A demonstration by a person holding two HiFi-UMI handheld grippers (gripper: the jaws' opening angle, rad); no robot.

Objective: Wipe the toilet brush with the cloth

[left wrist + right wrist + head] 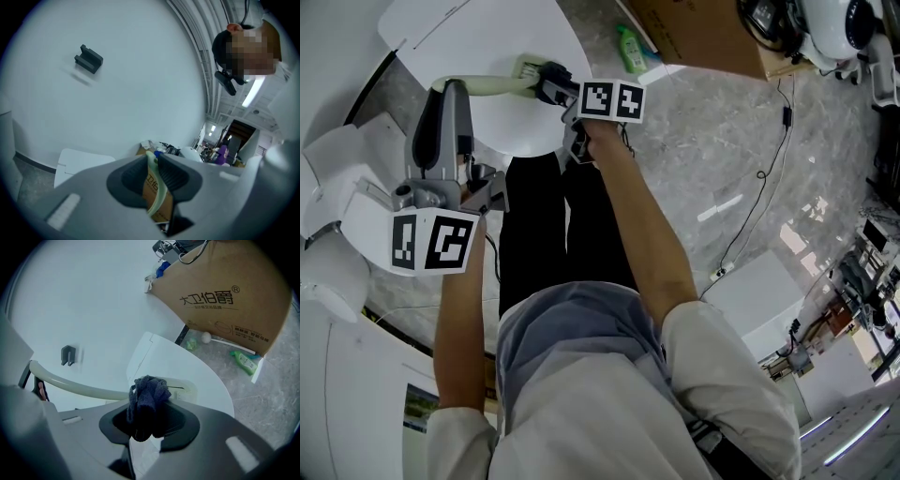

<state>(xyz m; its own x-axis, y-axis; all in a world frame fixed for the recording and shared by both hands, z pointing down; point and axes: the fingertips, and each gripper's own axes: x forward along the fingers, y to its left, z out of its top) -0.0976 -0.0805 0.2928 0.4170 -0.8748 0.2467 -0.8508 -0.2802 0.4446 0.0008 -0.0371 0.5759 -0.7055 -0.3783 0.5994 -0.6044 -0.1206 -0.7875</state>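
The toilet brush is pale green, and its handle [492,85] runs level over the white toilet lid [502,127]. My left gripper [447,89] is shut on the handle's left end, which shows as a pale strip between the jaws in the left gripper view [154,183]. My right gripper [549,84] is shut on a dark blue cloth [147,401] and holds it against the brush's other end. The handle [70,383] curves in from the left to the cloth. The brush head [186,386] is mostly hidden behind the cloth.
A cardboard box [698,28] and a green bottle [630,47] lie on the marble floor beyond the toilet. A black cable [759,197] trails across the floor at right. White wall with a dark bracket [68,355] stands behind the toilet.
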